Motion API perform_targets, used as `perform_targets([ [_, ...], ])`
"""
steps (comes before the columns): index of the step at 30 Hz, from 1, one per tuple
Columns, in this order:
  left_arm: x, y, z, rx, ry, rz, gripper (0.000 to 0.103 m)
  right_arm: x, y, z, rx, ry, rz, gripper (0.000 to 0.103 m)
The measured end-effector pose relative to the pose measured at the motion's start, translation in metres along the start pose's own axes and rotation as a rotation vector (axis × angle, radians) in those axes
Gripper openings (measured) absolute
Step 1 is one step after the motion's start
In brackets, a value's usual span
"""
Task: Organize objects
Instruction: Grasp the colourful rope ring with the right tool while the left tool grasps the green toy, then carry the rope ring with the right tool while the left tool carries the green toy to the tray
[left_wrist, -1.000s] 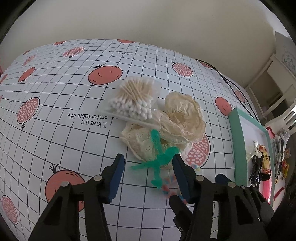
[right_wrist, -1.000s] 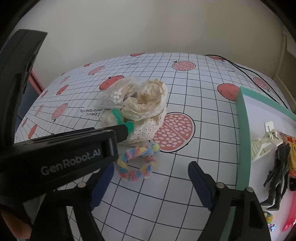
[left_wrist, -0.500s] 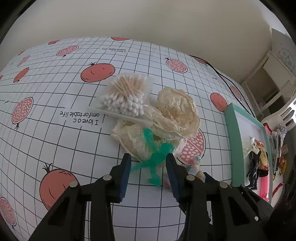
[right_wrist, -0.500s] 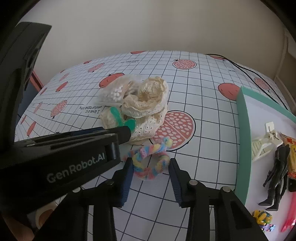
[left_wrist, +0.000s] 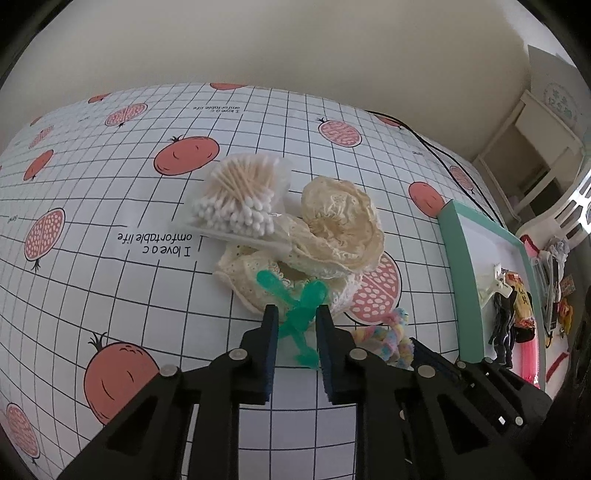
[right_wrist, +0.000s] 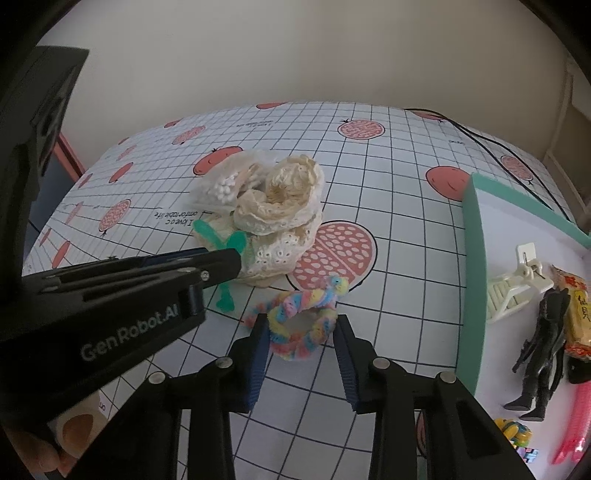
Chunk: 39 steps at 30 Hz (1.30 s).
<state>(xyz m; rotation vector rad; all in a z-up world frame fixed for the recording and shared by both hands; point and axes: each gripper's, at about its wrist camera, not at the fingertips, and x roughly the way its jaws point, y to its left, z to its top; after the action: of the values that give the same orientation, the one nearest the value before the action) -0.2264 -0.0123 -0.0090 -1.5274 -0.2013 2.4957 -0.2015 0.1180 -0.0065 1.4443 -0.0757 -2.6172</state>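
nearest the right wrist camera, the right gripper (right_wrist: 300, 331) has its jaws set around a rainbow pipe-cleaner ring (right_wrist: 300, 319) that lies on the tablecloth (right_wrist: 388, 192); the pads stand just beside the ring on each side, and whether they press it i cannot tell. left of it, the left gripper (left_wrist: 294, 325) has its jaws drawn close on the middle of a green rubbery figure (left_wrist: 301, 314), pinching it. the figure's head and one arm rest against a cream lace heap (left_wrist: 332, 236), its leg lies on the cloth between the fingers.

a little farther off, the lace heap sits partly over a printed pomegranate. behind it to the left lies a clear bag of cotton swabs (left_wrist: 240, 199), touching the lace.

on the right stands a tray (right_wrist: 471, 280) with a mint-green rim and white floor. it holds a white clip (right_wrist: 515, 288), a black action figure (right_wrist: 545, 347), a snack packet (right_wrist: 576, 317) and a pink toy (right_wrist: 572, 421).

at the far edge, a black cable (right_wrist: 480, 138) runs across the cloth toward the beige wall.
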Motion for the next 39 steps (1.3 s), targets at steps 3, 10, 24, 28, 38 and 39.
perform_targets([
  [3,-0.002,-0.001,0.001,0.001,-0.003,-0.002,0.016,-0.001,-0.003,0.000,0.002,0.000,-0.001,0.037],
  [10,-0.007,-0.004,0.000,0.009,-0.004,-0.008,0.016,-0.008,-0.004,0.002,-0.001,-0.017,0.002,0.037],
  [24,-0.040,-0.015,0.001,-0.026,-0.069,-0.010,0.016,-0.046,-0.011,0.004,-0.013,-0.102,0.004,0.037],
  [28,-0.054,-0.024,0.000,-0.023,-0.094,-0.016,0.016,-0.062,-0.022,0.003,0.001,-0.124,-0.009,0.037],
  [38,-0.076,-0.056,-0.004,-0.014,-0.141,-0.062,0.016,-0.103,-0.065,-0.001,0.084,-0.188,-0.045,0.037],
  [39,-0.079,-0.060,-0.005,-0.009,-0.147,-0.069,0.016,-0.105,-0.069,-0.001,0.091,-0.193,-0.055,0.037],
])
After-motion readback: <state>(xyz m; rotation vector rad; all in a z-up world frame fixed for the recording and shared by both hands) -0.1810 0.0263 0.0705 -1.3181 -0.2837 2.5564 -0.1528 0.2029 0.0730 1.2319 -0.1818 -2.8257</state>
